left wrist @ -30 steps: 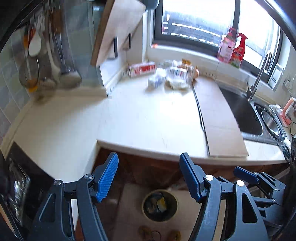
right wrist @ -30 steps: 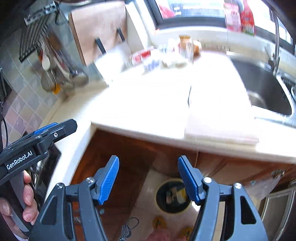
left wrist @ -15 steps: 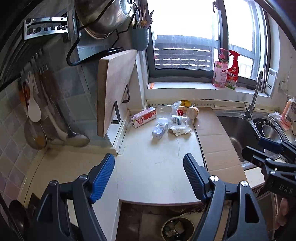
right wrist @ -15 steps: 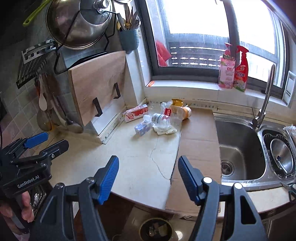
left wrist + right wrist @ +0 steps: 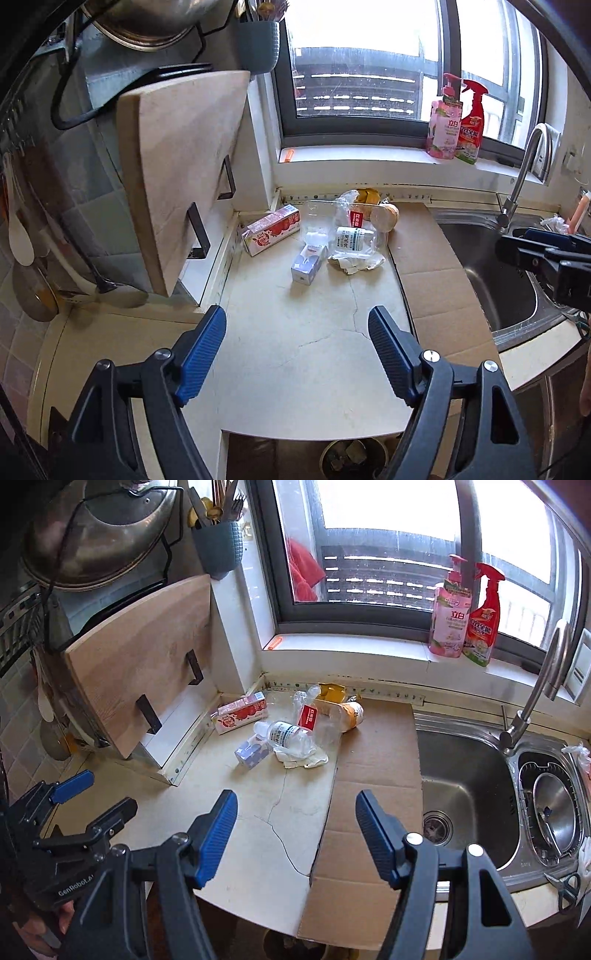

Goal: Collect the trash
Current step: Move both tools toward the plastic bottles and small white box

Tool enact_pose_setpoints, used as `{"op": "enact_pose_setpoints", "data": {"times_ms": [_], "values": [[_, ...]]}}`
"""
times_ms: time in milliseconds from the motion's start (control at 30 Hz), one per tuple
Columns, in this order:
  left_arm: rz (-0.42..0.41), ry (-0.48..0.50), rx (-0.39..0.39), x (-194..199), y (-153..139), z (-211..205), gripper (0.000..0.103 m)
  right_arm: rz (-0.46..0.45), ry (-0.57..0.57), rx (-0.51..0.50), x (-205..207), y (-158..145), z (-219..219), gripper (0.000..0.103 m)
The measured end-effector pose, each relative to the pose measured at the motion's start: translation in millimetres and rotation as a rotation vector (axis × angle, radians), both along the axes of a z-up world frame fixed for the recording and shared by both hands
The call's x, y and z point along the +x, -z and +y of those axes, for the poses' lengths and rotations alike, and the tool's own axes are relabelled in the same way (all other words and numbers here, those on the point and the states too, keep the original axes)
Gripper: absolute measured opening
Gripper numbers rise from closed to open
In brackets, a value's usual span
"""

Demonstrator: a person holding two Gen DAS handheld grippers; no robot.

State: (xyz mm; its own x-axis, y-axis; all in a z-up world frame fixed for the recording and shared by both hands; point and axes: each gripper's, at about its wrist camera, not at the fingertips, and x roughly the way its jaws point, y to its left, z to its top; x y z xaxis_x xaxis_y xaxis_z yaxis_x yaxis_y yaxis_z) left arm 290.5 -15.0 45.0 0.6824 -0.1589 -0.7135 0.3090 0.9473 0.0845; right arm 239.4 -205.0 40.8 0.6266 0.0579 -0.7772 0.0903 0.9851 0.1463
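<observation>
A pile of trash lies at the back of the counter under the window: a red-and-white milk carton (image 5: 271,229) (image 5: 242,713), a small blue-white carton (image 5: 308,264) (image 5: 252,752), a clear plastic bottle (image 5: 352,238) (image 5: 288,735), a crumpled tissue (image 5: 354,263) (image 5: 303,758) and a tipped paper cup (image 5: 384,218) (image 5: 351,712). My left gripper (image 5: 295,325) hangs open over the near counter, well short of the pile, with nothing between its fingers. My right gripper (image 5: 295,805) is open too, above the cardboard's edge, also holding nothing. A trash bin (image 5: 352,456) sits on the floor below the counter edge.
A flat cardboard sheet (image 5: 373,786) covers the counter beside the steel sink (image 5: 461,797) with its faucet (image 5: 535,698). A wooden cutting board (image 5: 184,177) leans at the left, with ladles hanging beyond. Two detergent bottles (image 5: 465,620) stand on the sill.
Both grippers have risen from the bin under the counter to above the countertop, facing the pile. The left jaws stand slightly wider than before.
</observation>
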Motion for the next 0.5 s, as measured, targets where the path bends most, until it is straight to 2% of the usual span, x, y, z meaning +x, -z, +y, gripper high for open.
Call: {"op": "enact_pose_setpoints", "data": {"times_ms": [267, 500], "values": [[0.073, -0.078, 0.065, 79.9, 38.5, -37.7, 0.078, 0.093, -0.146, 0.033, 99.4, 40.8, -25.5, 0.067], [0.204, -0.110, 0.089, 160.9, 85.1, -59.0, 0.078, 0.177, -0.313, 0.011, 191.5, 95.5, -23.8, 0.067]]}}
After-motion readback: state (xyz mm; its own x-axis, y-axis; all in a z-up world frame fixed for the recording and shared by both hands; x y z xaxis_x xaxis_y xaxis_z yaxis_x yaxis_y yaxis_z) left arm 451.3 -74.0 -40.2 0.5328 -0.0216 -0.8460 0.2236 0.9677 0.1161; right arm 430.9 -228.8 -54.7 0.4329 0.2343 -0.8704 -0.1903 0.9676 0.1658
